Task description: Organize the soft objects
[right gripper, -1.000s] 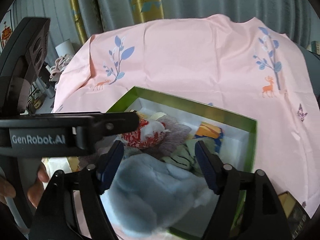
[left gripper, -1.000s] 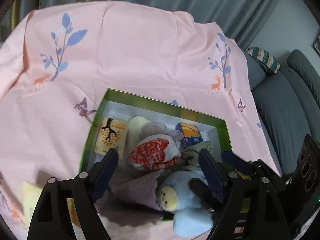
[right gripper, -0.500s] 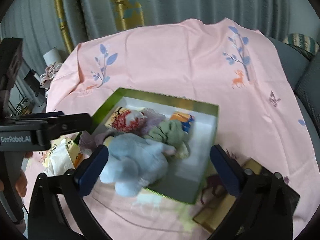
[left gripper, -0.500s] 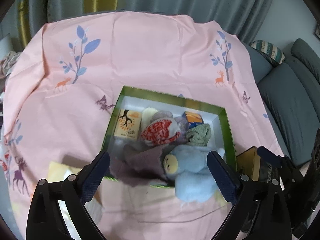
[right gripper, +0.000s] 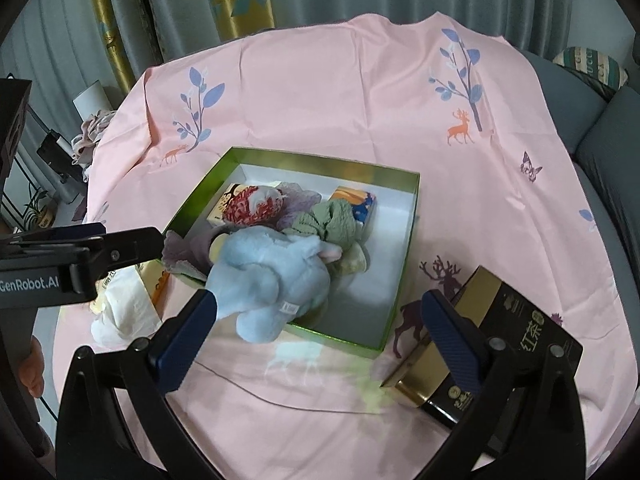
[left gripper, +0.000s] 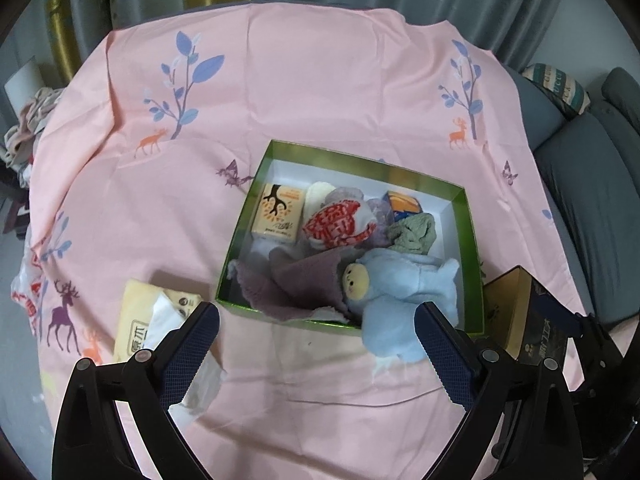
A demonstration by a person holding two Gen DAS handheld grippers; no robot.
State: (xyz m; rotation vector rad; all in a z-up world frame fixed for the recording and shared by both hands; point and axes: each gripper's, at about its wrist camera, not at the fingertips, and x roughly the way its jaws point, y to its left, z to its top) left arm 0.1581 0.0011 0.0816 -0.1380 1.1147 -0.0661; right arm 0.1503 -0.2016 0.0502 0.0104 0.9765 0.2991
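I'm holding my left gripper (left gripper: 316, 348) w/ jaws spread wide, nothing btwn them; right gripper (right gripper: 320, 328) likewise gaping, empty; blue plush toy (left gripper: 404, 304) is lying at 5 o'clock in green box (left gripper: 470, 264), drooping over the rim onto pink cloth (left gripper: 320, 92).

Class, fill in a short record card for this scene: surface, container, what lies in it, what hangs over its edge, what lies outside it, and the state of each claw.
surface: pink printed cloth
container: green box, open, no lid on
inside: blue plush toy, red-and-white bundle, green cloth, purple cloth, orange tissue pack
over the edge: the plush toy's lower part and a corner of the purple cloth
outside: yellow tissue pack, black-and-gold box
left claw: open, empty
right claw: open, empty
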